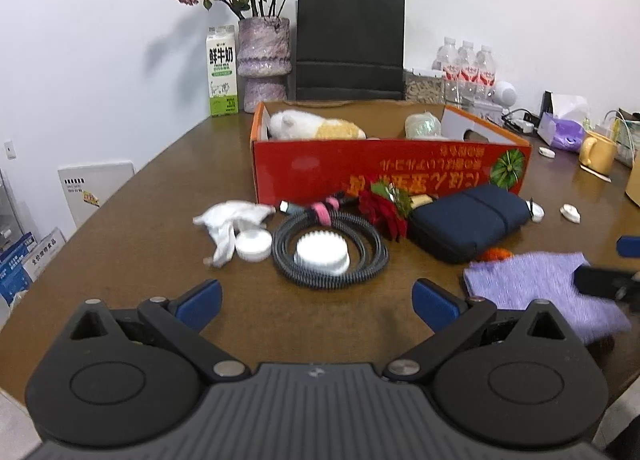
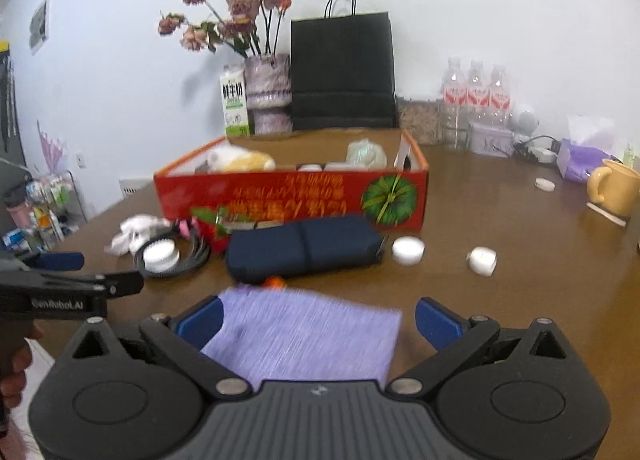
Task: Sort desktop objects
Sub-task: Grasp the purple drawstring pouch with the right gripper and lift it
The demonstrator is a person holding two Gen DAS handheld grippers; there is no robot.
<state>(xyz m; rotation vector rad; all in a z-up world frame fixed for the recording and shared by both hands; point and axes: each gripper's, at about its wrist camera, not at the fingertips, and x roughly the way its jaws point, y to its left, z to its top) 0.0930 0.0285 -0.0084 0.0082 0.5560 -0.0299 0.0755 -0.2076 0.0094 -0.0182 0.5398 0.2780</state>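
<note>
Clutter awaiting sorting lies along the near wall of the red box [image 1: 392,167] at mid-table: a coiled cable [image 1: 330,250], white caps, a navy pouch [image 1: 468,221], and a purple cloth [image 2: 308,336] toward the table's near edge. Both grippers hang spread wide and empty, the left gripper [image 1: 316,300] facing the cable, the right gripper [image 2: 318,324] straddling the cloth, seemingly its next pick. A plush toy [image 1: 316,125] already sits inside the box.

Bare brown wooden table [image 1: 312,320] at 6 o'clock; coiled black cable [image 1: 330,250], navy fabric pouch [image 1: 468,221], red cardboard box [image 1: 384,167] obstruct 12 o'clock.
</note>
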